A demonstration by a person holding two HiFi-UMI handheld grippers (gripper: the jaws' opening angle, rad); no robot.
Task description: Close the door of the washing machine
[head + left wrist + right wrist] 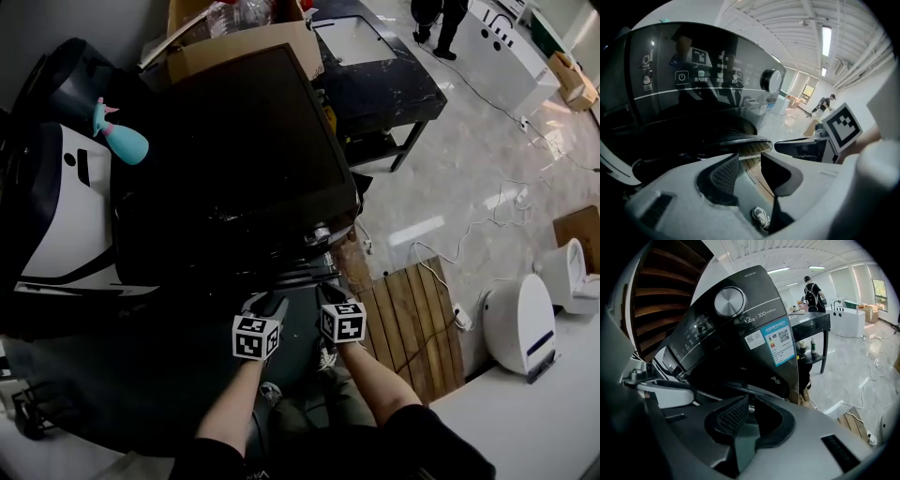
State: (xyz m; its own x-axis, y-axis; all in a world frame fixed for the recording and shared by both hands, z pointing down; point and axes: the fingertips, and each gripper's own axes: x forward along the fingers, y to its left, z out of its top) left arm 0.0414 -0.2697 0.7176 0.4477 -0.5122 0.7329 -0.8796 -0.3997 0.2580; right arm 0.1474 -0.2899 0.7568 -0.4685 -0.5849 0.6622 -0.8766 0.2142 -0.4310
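The black front-loading washing machine fills the middle of the head view. Its control panel and silver knob rise above the left gripper view. Both grippers are at the machine's front, side by side and pointing down at it. A dark curved door rim lies just past my left gripper, whose jaws stand apart with nothing between the pads. My right gripper sits below the knob, its jaws a narrow slit apart and holding nothing. In the head view the door itself is lost in the dark.
A blue spray bottle stands on a white appliance at the left. Behind the machine are a cardboard box and a black table. To the right lie a wooden pallet, floor cables and white devices.
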